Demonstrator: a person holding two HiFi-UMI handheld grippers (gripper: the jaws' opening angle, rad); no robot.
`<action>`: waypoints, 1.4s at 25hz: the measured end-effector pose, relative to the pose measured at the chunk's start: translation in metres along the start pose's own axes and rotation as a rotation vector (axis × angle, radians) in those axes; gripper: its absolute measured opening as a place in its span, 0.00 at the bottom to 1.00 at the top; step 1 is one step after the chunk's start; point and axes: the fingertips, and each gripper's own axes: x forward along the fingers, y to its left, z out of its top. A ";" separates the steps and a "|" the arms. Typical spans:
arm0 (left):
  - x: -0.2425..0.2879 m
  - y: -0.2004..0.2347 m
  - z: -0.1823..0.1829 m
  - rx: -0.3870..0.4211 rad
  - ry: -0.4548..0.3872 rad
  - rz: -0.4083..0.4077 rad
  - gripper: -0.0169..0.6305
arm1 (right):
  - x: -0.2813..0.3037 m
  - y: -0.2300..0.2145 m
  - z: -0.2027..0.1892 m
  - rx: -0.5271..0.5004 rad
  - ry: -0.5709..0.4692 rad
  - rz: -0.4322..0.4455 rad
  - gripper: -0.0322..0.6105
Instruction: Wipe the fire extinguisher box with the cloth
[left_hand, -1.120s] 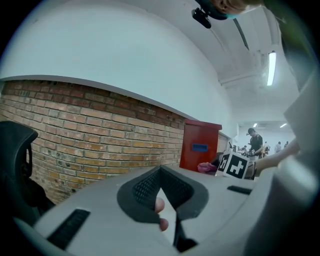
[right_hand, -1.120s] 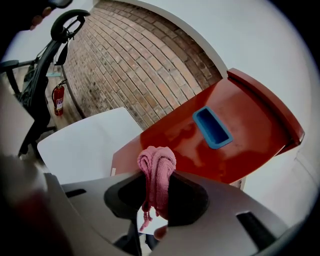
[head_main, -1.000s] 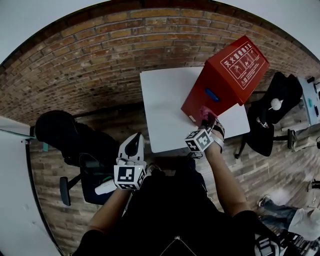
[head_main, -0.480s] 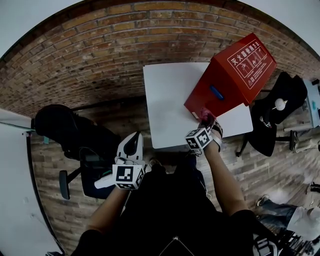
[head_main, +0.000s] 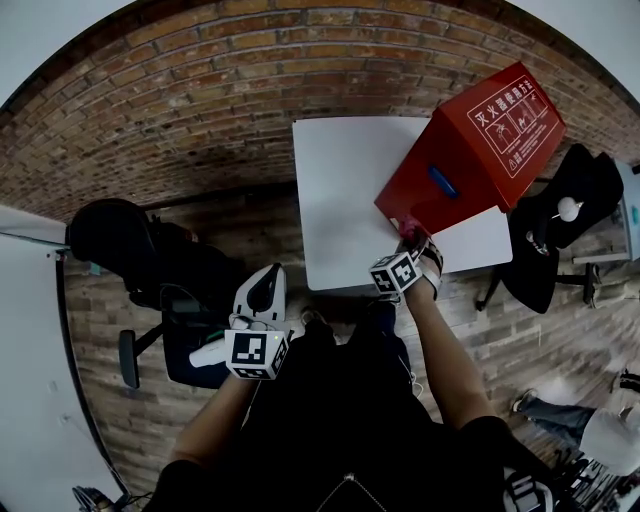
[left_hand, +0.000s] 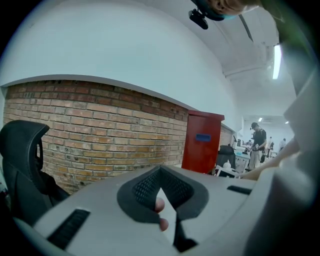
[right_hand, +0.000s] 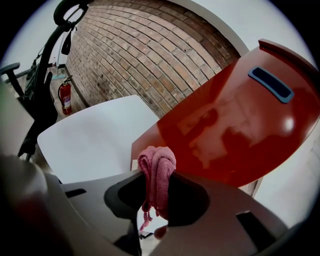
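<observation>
Left gripper: we hold our left gripper (head_main: 266, 285) nearest to us, well apart from the fire extinguisher box (head_main: 470, 150) and to its left. Its jaws are pressed together at the tips with nothing between them.
Right gripper: our right gripper (head_main: 408, 240) reaches to the near bottom corner of the box, jaws pinching the cloth (right_hand: 157, 170).
Cloth: pink and bunched, it sticks up from between the jaws, just in front of the box's lower edge. We cannot tell whether it touches the red face.
Fire extinguisher box: red, with a small blue handle slot on the face towards us and white print on its top.
Counter: the white counter (head_main: 340, 200) carries the box at its right end. The stretch left of the box is bare.
Chair: we see a black chair (head_main: 130, 260) on the floor, well to the left of the box.
Fire extinguisher: in the right gripper view a red fire extinguisher (right_hand: 65, 97) stands on the floor by the wall, far left of the box.
Brick wall: the brick wall (head_main: 250, 80) runs behind the box.
</observation>
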 end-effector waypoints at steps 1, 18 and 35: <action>-0.001 0.000 -0.002 0.000 0.004 0.003 0.07 | 0.003 0.003 0.000 0.003 -0.002 0.002 0.21; -0.010 0.012 -0.023 0.013 0.062 0.052 0.07 | 0.059 0.052 -0.022 0.014 0.023 0.037 0.21; -0.030 0.032 -0.032 0.021 0.075 0.150 0.07 | 0.101 0.098 -0.047 -0.028 0.077 0.118 0.21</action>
